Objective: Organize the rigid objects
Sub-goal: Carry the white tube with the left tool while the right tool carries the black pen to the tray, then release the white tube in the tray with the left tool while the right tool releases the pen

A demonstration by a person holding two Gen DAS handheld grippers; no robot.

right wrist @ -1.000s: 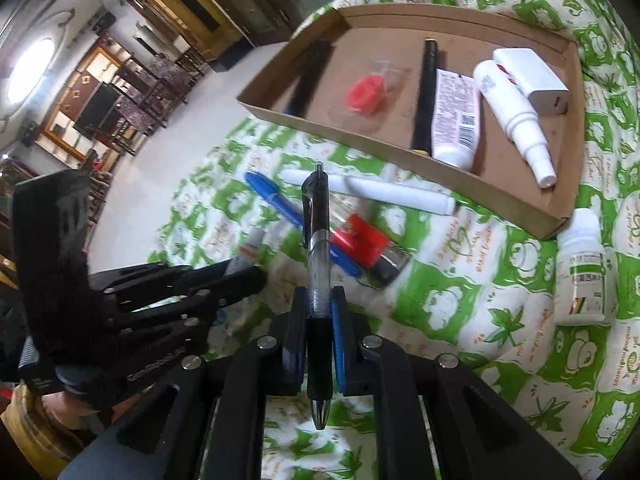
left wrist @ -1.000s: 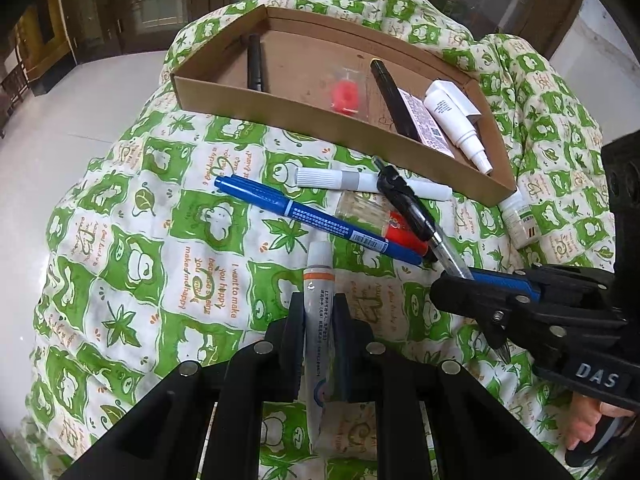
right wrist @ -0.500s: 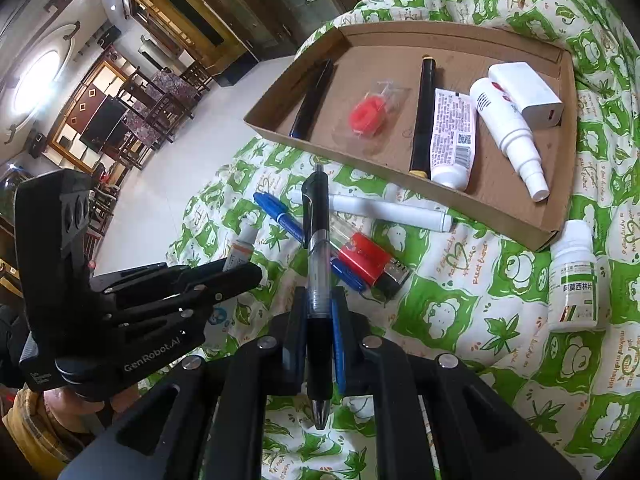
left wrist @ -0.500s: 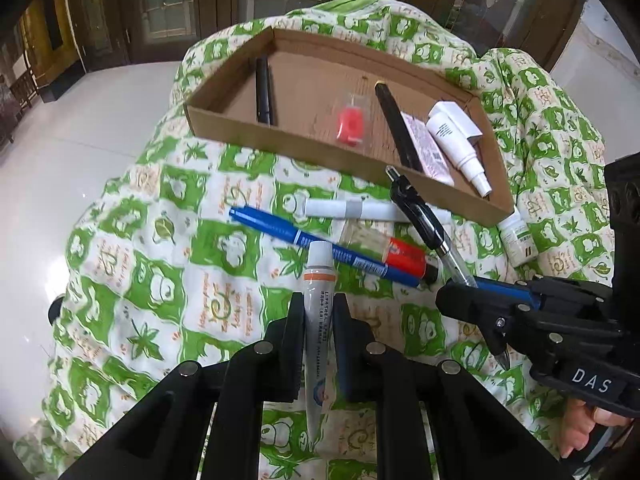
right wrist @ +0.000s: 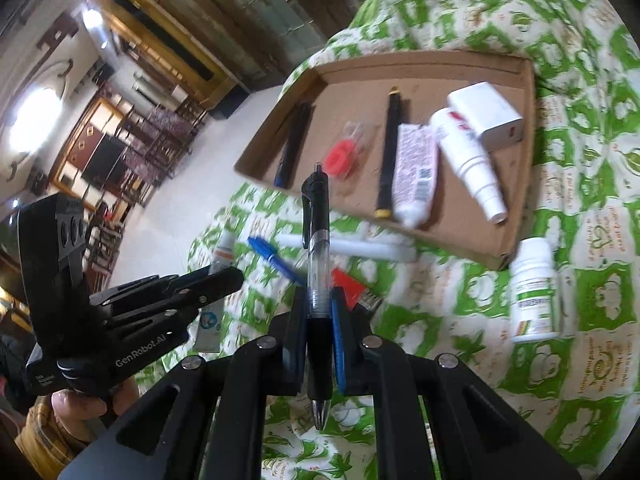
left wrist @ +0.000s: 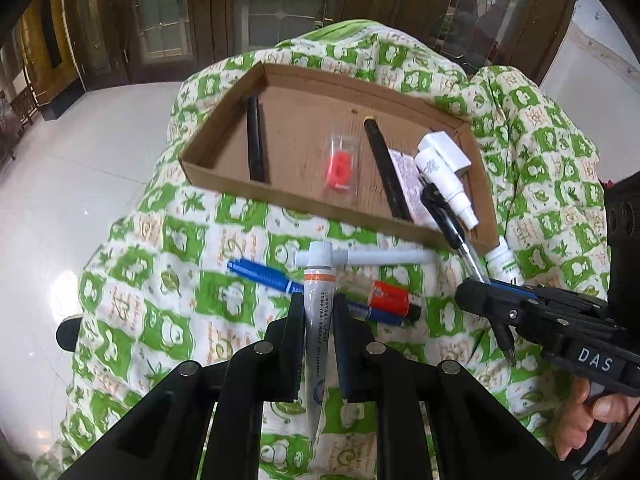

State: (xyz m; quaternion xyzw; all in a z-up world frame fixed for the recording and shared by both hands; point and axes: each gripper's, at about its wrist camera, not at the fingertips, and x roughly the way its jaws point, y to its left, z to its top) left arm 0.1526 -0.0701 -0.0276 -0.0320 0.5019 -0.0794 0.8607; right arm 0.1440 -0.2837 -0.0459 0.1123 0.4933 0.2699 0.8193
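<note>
- Since a second ago both grippers have risen off the cloth and come nearer the cardboard tray [left wrist: 280, 196], which now sits lower and larger ahead of each camera; the loose items on the cloth [left wrist: 132, 264] have not shifted.
- The left gripper [left wrist: 318, 312] is clenched on a grey ointment tube [left wrist: 318, 300], white cap pointing forward, its crimped tail hanging back below the fingers.
- The right gripper [right wrist: 320, 312] grips a black-and-clear click pen [right wrist: 318, 240], clip end forward, tip poking out behind the fingers.
- Step in hand, as I judge it: carrying both picks to the tray. Next each tool must pass over the near wall ahead of it, lower into bare floor between the things already lying there, then let go.
- Ahead of and below the left fingers, on the cloth, lie a blue pen [left wrist: 260, 274], a white marker [left wrist: 384, 258] and a red-capped item [left wrist: 392, 298]; a white bottle [right wrist: 534, 290] stands off to the right of the right tool.
- Hard to make out: motion blur softens the tray contents, so the labels are unreadable. The red piece in clear wrap [left wrist: 340, 168] cannot be identified. The tube covers part of the marker, and the left gripper's own frame hides the cloth beneath it.
</note>
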